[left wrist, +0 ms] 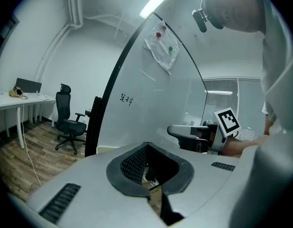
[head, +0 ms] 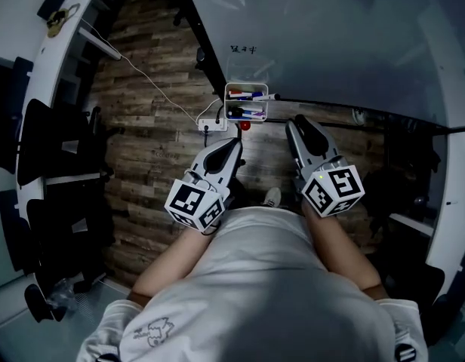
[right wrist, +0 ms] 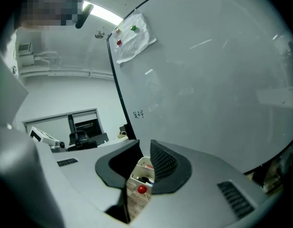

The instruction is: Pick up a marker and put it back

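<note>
Open air before marker holder (head: 227, 100)

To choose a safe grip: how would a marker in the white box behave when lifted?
The marker looks slim and straight, so probably stiff and light. Lying among others in the box, it may roll or slip.

right gripper (right wrist: 145, 145) jaws sit slightly apart and empty, marker tray (right wrist: 142, 168) showing through the gap, red ball (right wrist: 141, 189) just below the tray

An office: whiteboard (left wrist: 151, 103), desk (left wrist: 13, 100), swivel chair (left wrist: 65, 122).
</note>
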A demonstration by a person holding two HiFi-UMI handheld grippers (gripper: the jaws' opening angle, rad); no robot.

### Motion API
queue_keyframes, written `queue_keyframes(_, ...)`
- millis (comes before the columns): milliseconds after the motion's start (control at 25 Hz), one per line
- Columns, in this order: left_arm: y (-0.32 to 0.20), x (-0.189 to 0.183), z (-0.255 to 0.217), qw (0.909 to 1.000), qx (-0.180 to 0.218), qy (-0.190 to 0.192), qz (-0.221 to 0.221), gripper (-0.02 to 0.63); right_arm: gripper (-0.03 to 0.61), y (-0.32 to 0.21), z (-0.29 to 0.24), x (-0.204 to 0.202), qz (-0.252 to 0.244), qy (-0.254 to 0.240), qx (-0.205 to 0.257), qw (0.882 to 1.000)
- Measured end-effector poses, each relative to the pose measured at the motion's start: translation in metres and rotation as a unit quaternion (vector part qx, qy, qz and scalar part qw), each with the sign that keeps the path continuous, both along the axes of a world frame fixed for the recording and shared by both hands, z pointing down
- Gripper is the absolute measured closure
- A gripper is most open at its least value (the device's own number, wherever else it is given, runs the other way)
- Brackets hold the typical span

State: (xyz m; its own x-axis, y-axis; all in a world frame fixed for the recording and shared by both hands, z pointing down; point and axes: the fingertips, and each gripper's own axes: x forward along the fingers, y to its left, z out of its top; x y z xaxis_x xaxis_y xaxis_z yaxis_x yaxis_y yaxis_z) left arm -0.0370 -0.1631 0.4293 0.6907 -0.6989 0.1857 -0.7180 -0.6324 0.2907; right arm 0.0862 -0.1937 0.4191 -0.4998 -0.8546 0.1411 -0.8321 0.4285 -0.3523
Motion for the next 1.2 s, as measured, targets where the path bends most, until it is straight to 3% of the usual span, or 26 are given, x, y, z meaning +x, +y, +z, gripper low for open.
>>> queue_keyframes(80, 0.012, -0.001, -0.004, 0.9999, 0.006, 0.003, -0.013, 0.609, 0.545, 0.014, -0.009, -0.001, -0.018, 0.005, 0.012, 1.0)
queue_keyframes(160, 0.024, 0.001, -0.007, 0.9996, 0.011, 0.006, -0.024, 0.609, 0.563, 0.028, -0.016, -0.002, -0.037, 0.007, 0.02, 0.999)
queue_keyframes(480, 0.051, 0.015, -0.025, 0.9991, 0.032, 0.003, -0.027, 0.609, 0.566, 0.067, -0.033, 0.007, -0.092, -0.021, 0.035, 0.995)
queue_keyframes(880, 0.075, 0.005, -0.045, 0.9988, 0.045, 0.005, -0.017, 0.609, 0.566, 0.087, -0.062, -0.012, -0.116, -0.018, 0.069, 0.991)
queue_keyframes(1200, 0.105, -0.015, -0.068, 0.9981, 0.06, 0.001, 0.012, 0.609, 0.566, 0.111, -0.069, -0.036, -0.11, -0.015, 0.064, 0.992)
